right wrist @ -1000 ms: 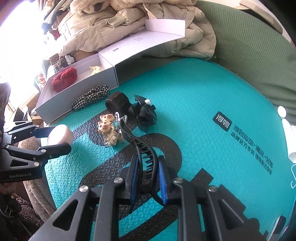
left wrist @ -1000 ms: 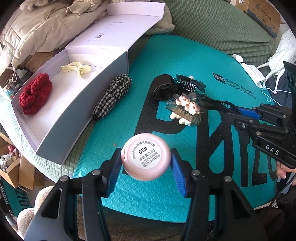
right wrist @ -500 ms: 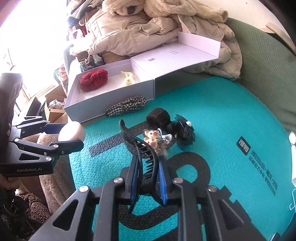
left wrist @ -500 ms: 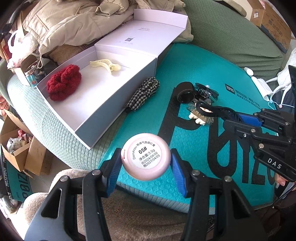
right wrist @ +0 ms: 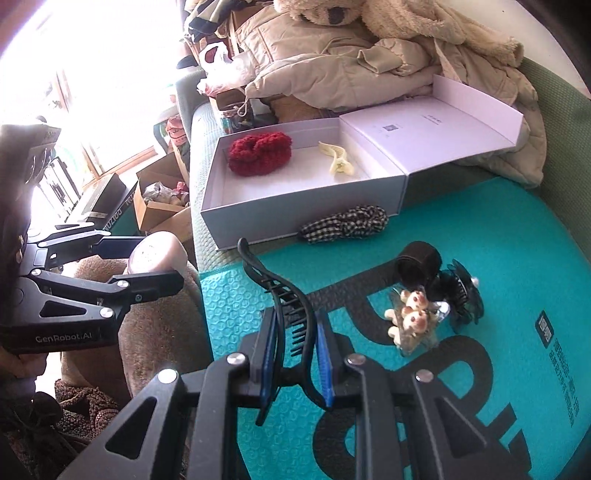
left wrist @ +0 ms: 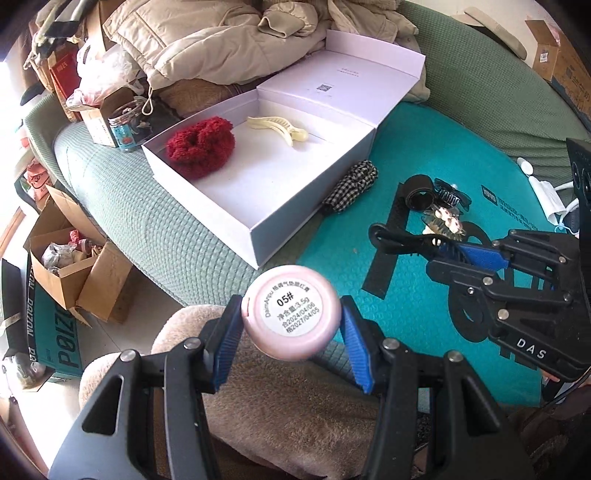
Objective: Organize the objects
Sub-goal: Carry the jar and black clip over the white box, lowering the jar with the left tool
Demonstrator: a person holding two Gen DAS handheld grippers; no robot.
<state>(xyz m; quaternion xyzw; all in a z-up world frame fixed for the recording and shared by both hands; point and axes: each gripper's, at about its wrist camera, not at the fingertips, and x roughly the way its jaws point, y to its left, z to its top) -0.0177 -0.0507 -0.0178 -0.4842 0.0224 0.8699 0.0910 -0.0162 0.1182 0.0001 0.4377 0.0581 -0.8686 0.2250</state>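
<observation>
My left gripper is shut on a round pink compact and holds it in the air off the mat's left edge; it also shows in the right wrist view. My right gripper is shut on a black hair claw clip, held above the teal mat. The open white box holds a red scrunchie and a cream clip. A checked scrunchie, a black band, a dark claw clip and a bear clip lie on the mat.
Beige coats and a plush toy are piled behind the box. Cardboard boxes stand on the floor at the left. A brown fluffy cushion lies under my left gripper. A white tube lies at the mat's right.
Both grippers have pulled back and up from the mat, toward the left, with their objects held. The white box now sits more centrally in both views.
</observation>
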